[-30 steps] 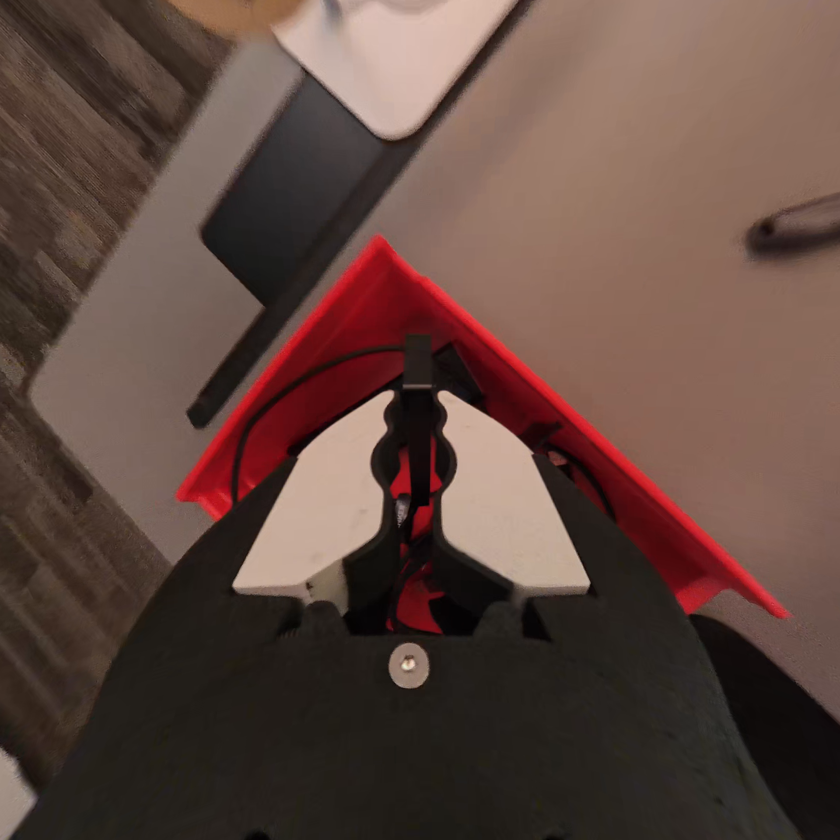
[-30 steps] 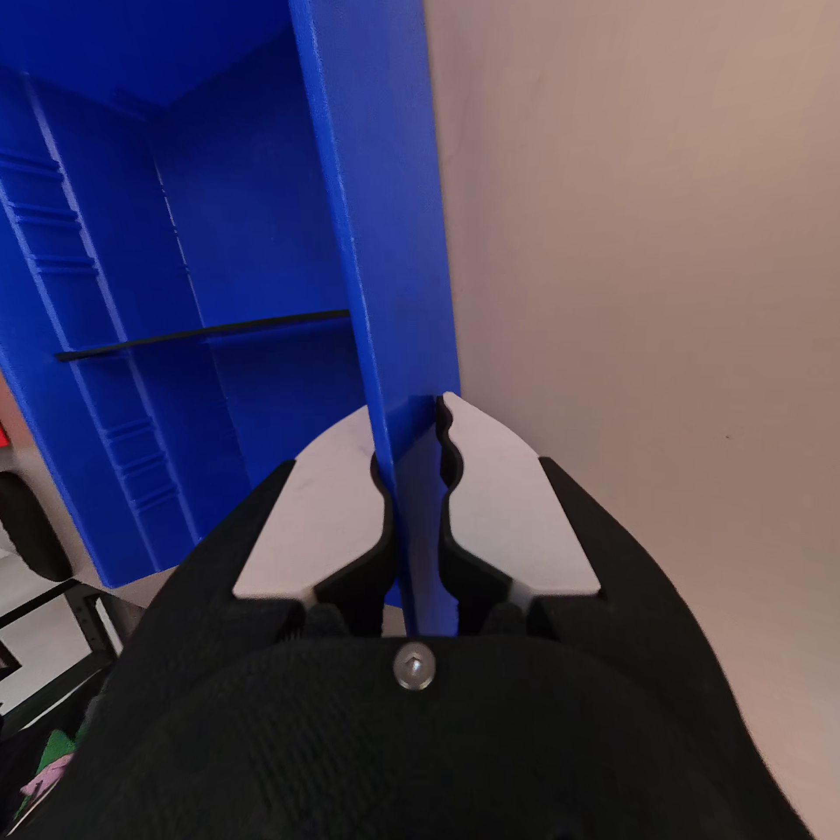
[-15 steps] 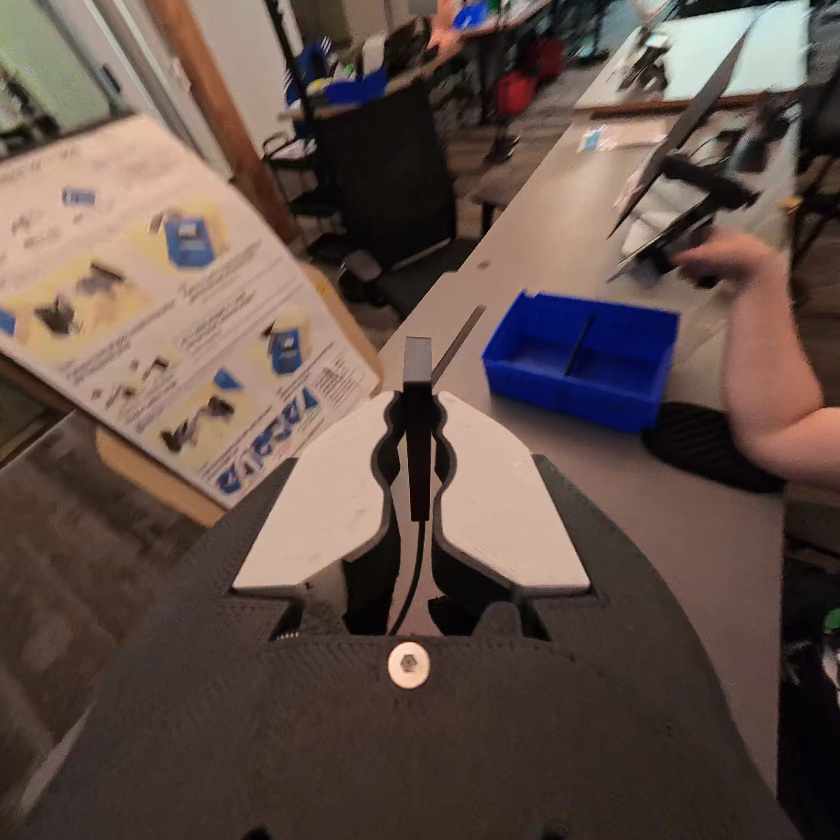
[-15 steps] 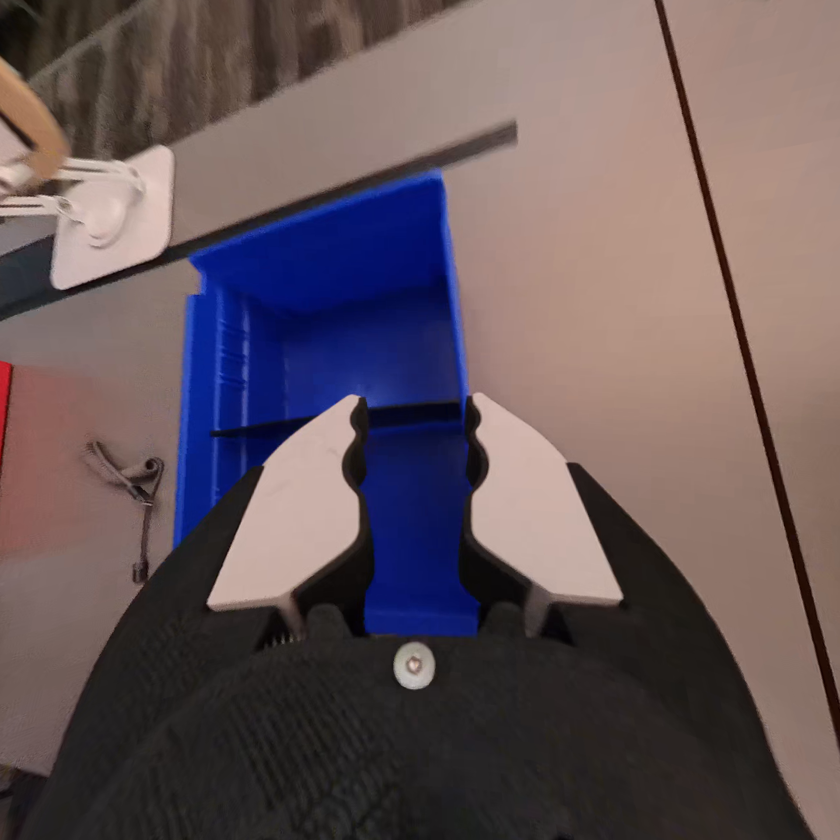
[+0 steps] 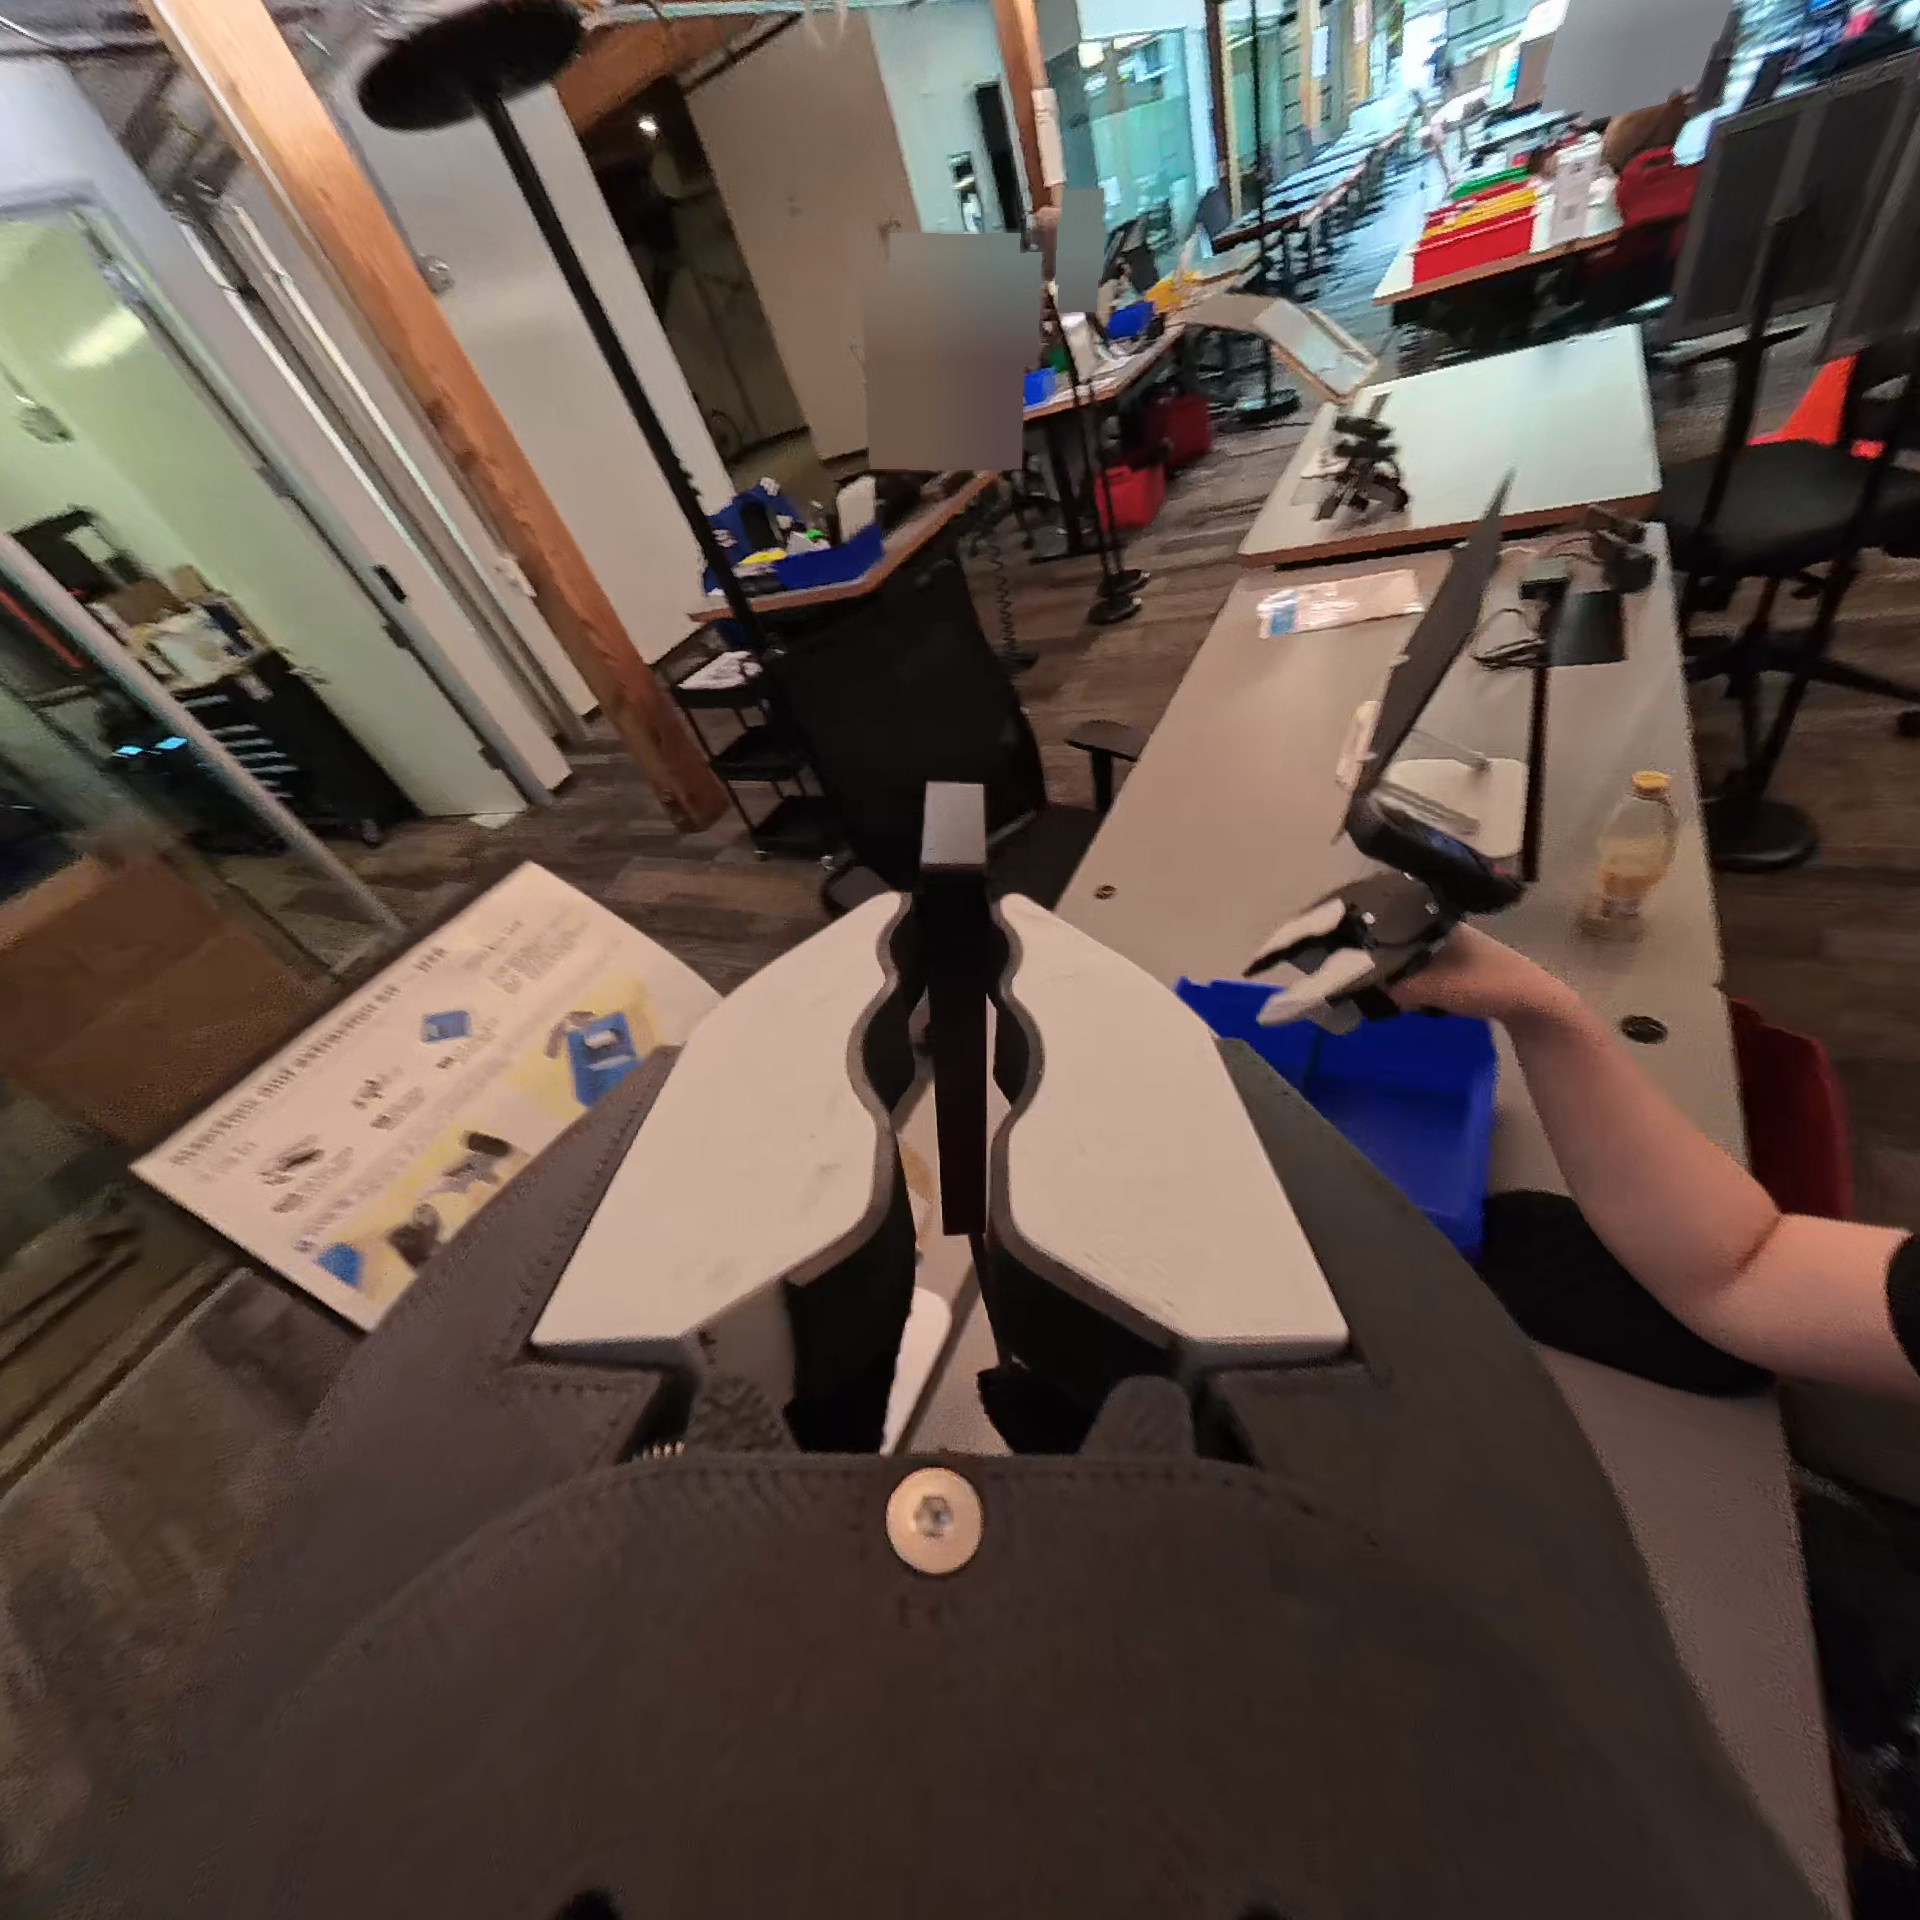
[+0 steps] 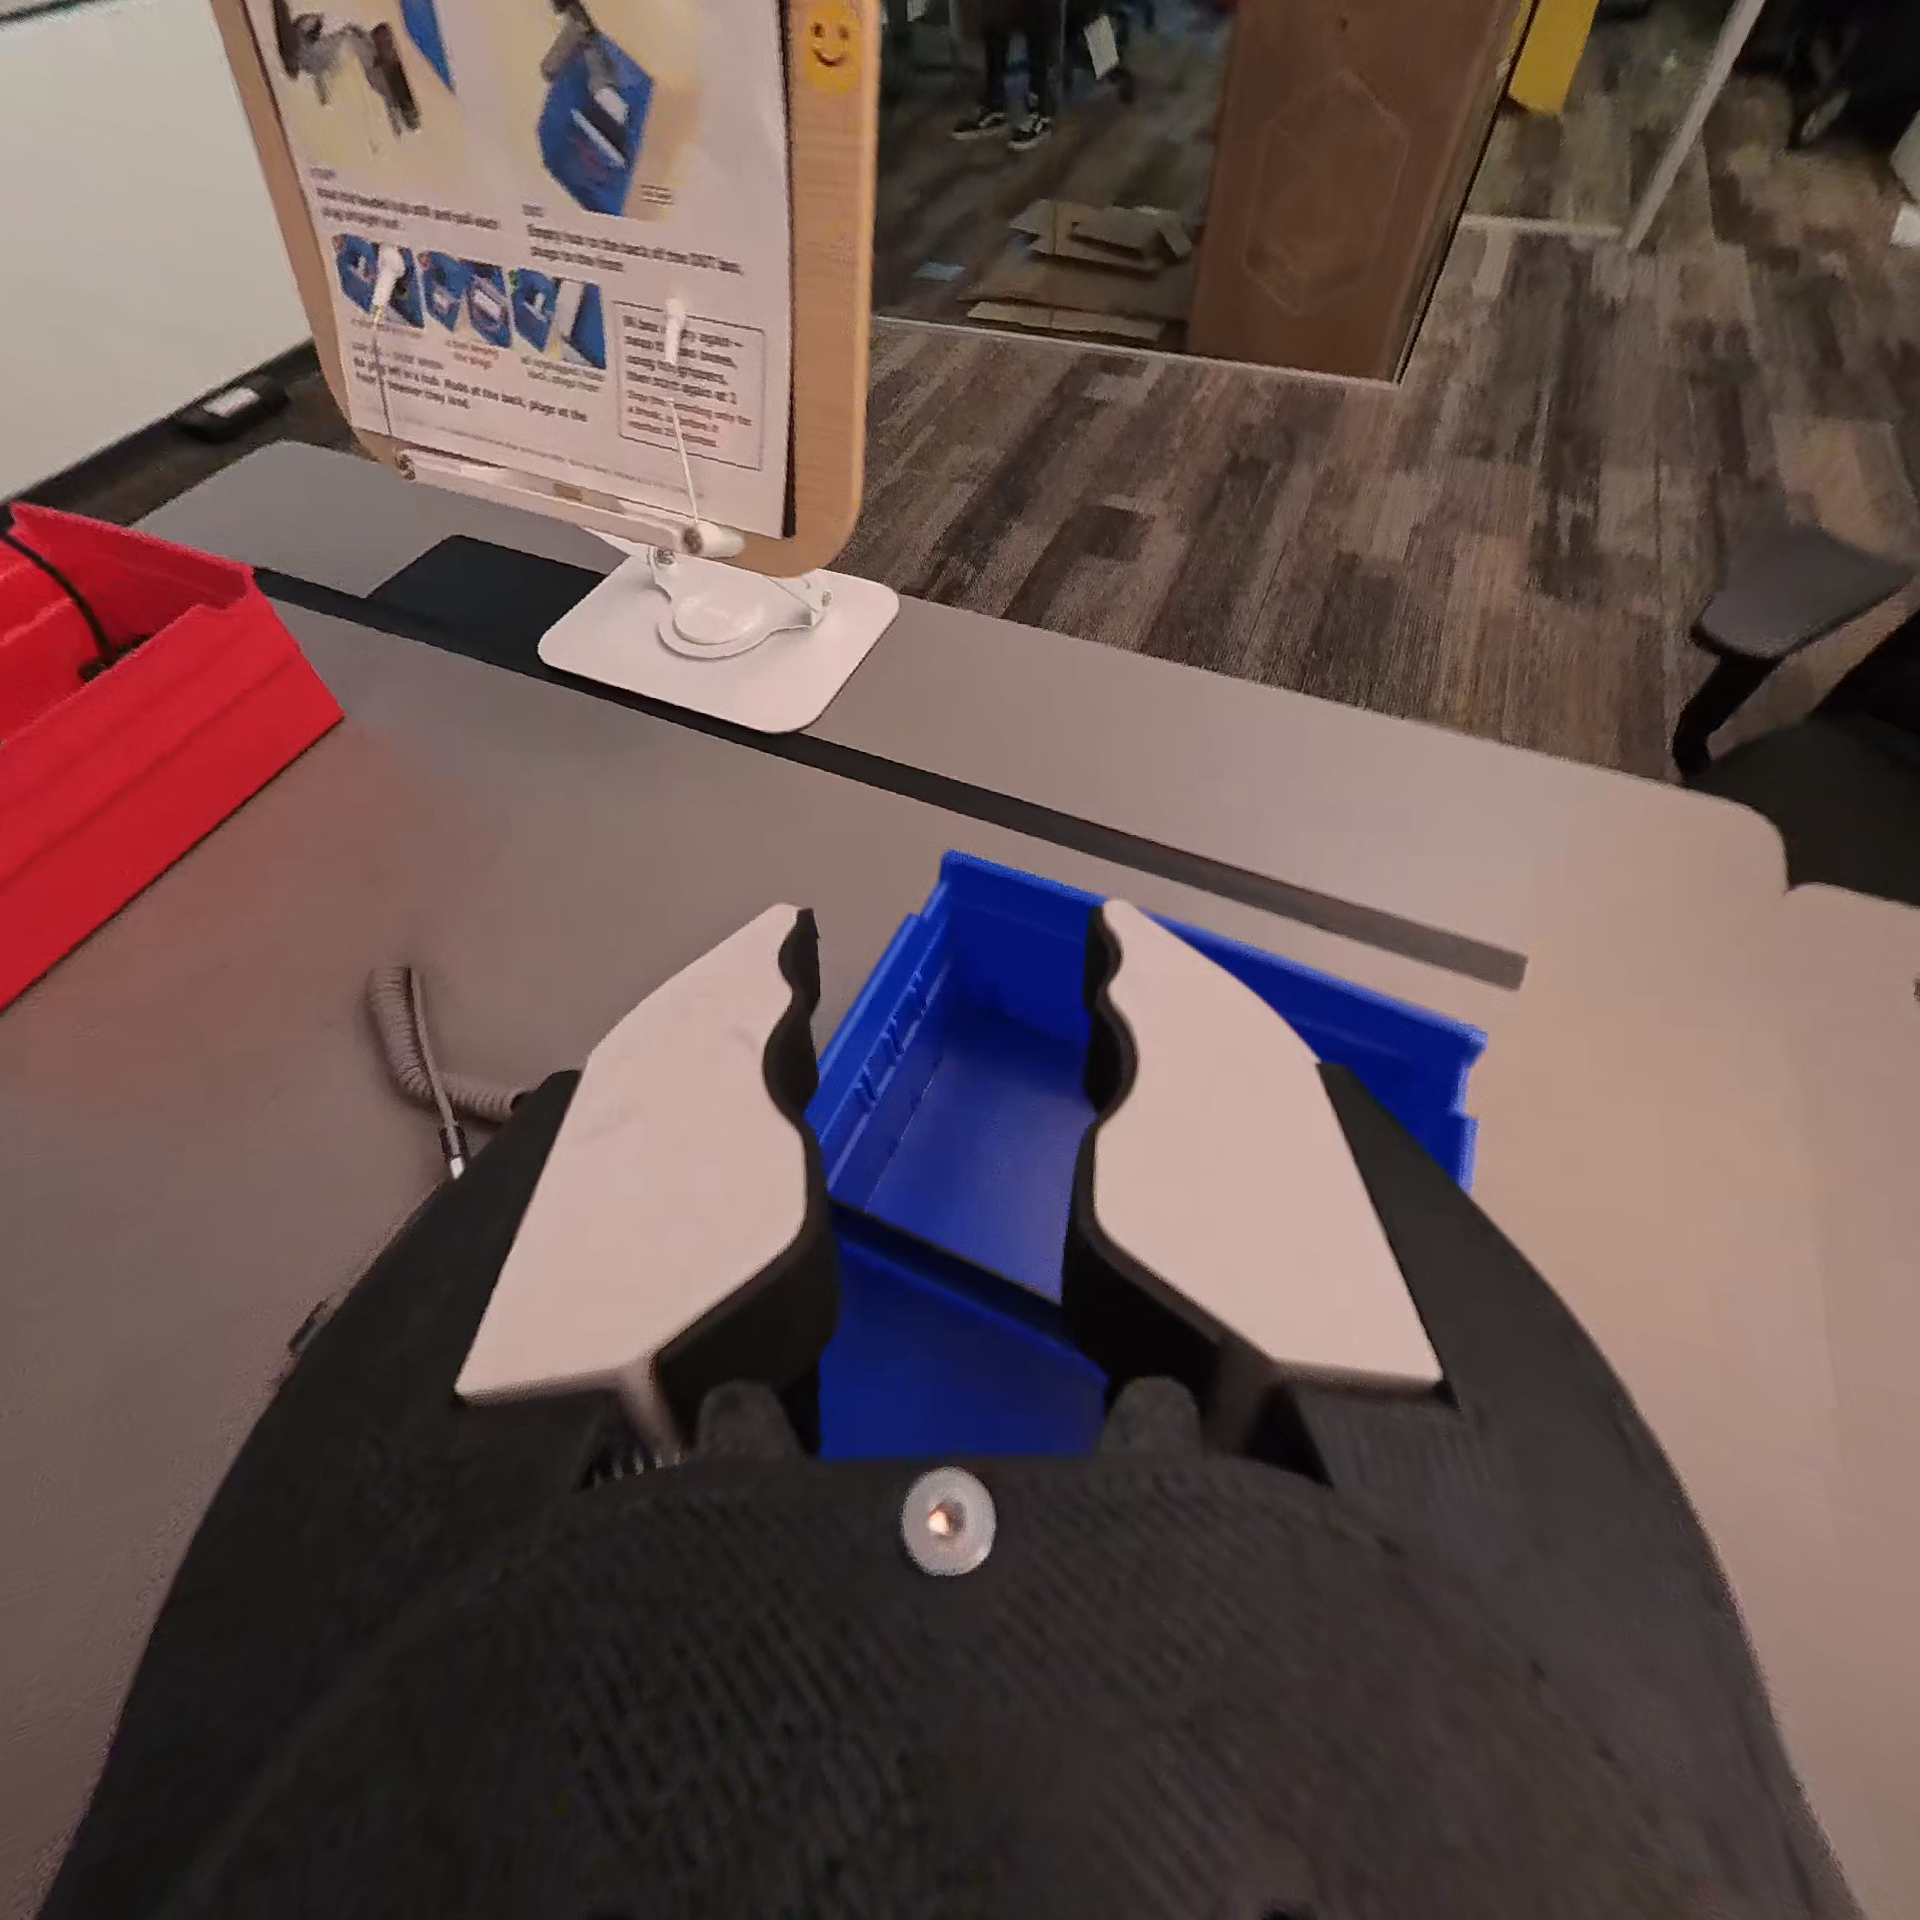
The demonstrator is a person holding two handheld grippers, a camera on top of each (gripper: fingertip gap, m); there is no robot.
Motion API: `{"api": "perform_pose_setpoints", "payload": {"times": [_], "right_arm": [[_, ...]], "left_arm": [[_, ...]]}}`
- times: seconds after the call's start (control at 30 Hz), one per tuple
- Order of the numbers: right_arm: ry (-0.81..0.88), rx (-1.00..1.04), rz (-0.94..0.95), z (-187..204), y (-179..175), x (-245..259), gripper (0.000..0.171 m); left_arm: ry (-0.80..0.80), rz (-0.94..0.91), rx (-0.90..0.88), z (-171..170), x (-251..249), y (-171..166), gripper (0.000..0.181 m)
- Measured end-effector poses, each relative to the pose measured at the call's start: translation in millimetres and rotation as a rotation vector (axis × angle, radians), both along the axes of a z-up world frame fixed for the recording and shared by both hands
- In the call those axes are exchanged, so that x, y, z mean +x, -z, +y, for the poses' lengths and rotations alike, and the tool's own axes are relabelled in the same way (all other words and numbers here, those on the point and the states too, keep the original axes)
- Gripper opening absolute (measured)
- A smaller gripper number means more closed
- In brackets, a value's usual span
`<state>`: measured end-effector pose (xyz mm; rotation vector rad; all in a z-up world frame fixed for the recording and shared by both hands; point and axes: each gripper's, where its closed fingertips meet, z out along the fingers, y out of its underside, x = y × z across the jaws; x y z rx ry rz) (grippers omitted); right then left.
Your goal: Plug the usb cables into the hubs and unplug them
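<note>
In the left wrist view, my left gripper (image 5: 948, 1023) is raised off the worktop (image 5: 1226, 821) and pinches a black usb hub (image 5: 954, 997) between its pads. The hub's long axis runs straight along the fingers, one end pointing forward past the tips and away from me; a thin black cable (image 5: 985, 1299) drops from its near end back into the gripper. To the right, a forearm (image 5: 1621, 1132) reaches out with my right gripper (image 5: 1311, 961) just above a blue bin (image 5: 1392, 1091) on the worktop. A printed instruction board (image 5: 416, 1091) leans at the left, and a bottle (image 5: 1629, 852) stands farther back on the right.

In the right wrist view, my right gripper (image 6: 951, 997) is spread wide and holds nothing, poised over the blue bin (image 6: 1351, 1029), whose near compartment shows between the fingers. A red bin (image 6: 156, 707) sits well apart at the left with a black cable (image 6: 73, 603) running into it. A grey coiled cord (image 6: 410, 1049) lies on the worktop (image 6: 571, 852) beside the gripper. The instruction board (image 6: 582, 229) stands upright on a white stand (image 6: 727, 644) at the far edge.
</note>
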<state>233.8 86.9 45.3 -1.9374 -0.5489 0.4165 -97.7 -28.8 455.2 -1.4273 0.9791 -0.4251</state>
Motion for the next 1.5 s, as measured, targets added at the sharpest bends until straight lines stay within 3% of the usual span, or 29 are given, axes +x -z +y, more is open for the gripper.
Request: {"api": "perform_pose_setpoints", "payload": {"times": [0.03,0.27,0.4,0.47,0.53,0.63,0.67,0.7,0.77,0.87,0.97,1.1,1.2,1.3,1.37,1.43,1.5], "right_arm": [[-0.012,0.017,-0.016,0.0,-1.9,-7.3,0.051],[-0.321,0.252,0.052,-28.6,-41.2,-114.2,0.062],[-0.593,0.386,0.178,-76.9,-52.6,-204.9,0.078],[-0.694,0.340,0.210,-98.1,-41.4,-245.9,0.083],[-0.726,0.283,0.194,-108.6,-26.0,-272.5,0.083],[-0.614,0.231,0.154,-94.4,-5.0,-285.1,0.082],[-0.606,0.208,0.130,-91.4,2.8,-284.6,0.053],[-0.641,0.189,0.112,-92.8,9.1,-284.1,0.000],[-0.573,0.154,0.130,-75.2,16.4,-276.5,0.000],[-0.359,0.081,0.147,-25.8,40.6,-251.3,0.001],[-0.144,0.010,0.051,18.9,82.2,-224.1,0.000],[0.077,0.052,-0.184,53.6,122.5,-196.3,0.001],[0.038,-0.061,-0.299,54.1,163.3,-199.2,0.007],[-0.109,-0.255,-0.259,36.6,185.4,-216.6,0.037],[-0.144,-0.249,-0.202,32.1,164.9,-222.6,0.049],[-0.217,-0.196,-0.203,19.8,137.2,-225.3,0.049],[-0.396,-0.119,-0.117,-5.4,99.2,-245.4,0.052]], "left_arm": [[-0.022,0.000,0.019,-1.3,2.4,-14.1,0.010],[-0.090,-0.026,0.129,-36.2,30.4,-103.4,0.010],[-0.108,0.024,0.171,-61.9,58.1,-129.0,0.010],[-0.101,0.054,0.181,-74.2,74.4,-133.6,0.010],[-0.080,0.068,0.186,-85.4,90.2,-134.9,0.010],[-0.035,0.080,0.172,-96.8,107.1,-129.5,0.010],[-0.023,0.086,0.161,-97.4,109.2,-124.8,0.010],[-0.009,0.093,0.145,-96.8,109.4,-117.7,0.010],[0.013,0.100,0.087,-90.6,103.5,-95.3,0.010],[0.170,0.123,0.011,-92.7,98.8,-28.7,0.010],[0.276,0.174,0.027,-81.8,85.1,79.2,0.010],[0.392,0.040,-0.086,-52.0,63.6,221.6,0.010],[0.405,-0.099,-0.181,-20.8,50.6,296.8,0.010],[0.349,-0.153,-0.230,8.4,40.0,346.8,0.010],[0.340,-0.198,-0.244,18.5,35.2,362.7,0.010],[0.339,-0.235,-0.252,24.3,30.2,370.1,0.010],[0.341,-0.266,-0.239,26.0,25.9,371.8,0.010]]}}
